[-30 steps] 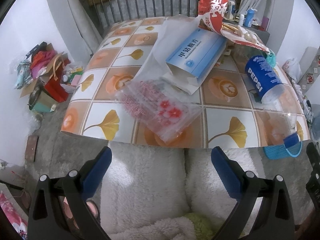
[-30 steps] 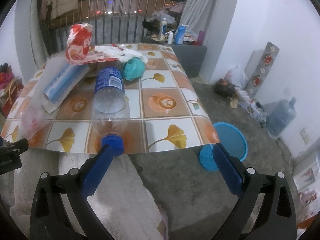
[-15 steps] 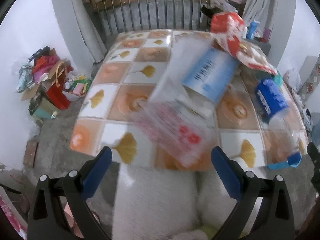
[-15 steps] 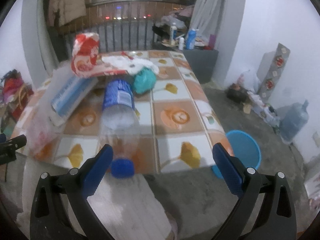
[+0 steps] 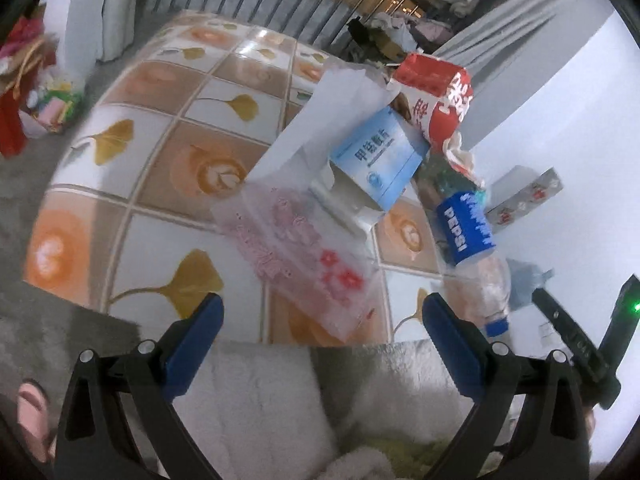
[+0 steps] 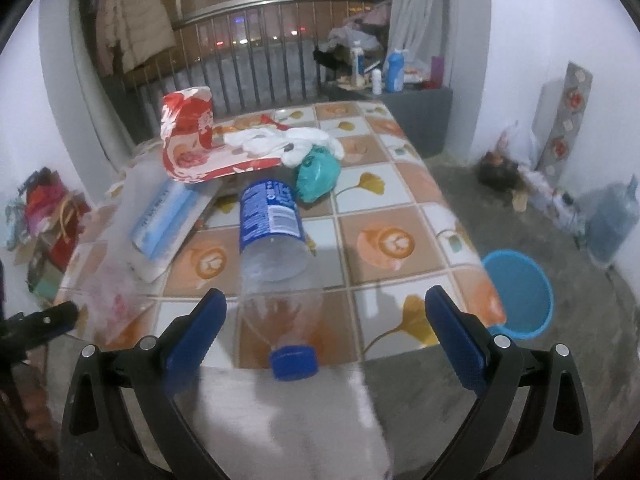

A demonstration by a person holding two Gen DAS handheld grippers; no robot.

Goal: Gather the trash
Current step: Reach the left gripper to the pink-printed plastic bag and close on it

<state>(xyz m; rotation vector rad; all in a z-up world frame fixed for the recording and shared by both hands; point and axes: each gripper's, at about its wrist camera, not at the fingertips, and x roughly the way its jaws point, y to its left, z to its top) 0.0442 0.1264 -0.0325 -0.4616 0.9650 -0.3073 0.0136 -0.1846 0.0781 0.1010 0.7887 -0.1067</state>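
Trash not yet touched. Left gripper [image 5: 322, 320] has tilted and swung closer over counter [image 5: 132, 168] in last second; right gripper [image 6: 322, 318] has advanced toward bottle [image 6: 274, 248]. Both wide open, empty. Plastic bag [image 5: 304, 256] lies just beyond left gripper; bottle cap [image 6: 294, 362] sits between right gripper's fingers at near edge. Blue bin [image 6: 518, 294] on floor, right. Pickup looks imminent.

An empty Pepsi bottle [image 6: 272, 240] lies on its side, blue cap [image 6: 294, 363] overhanging the table edge.
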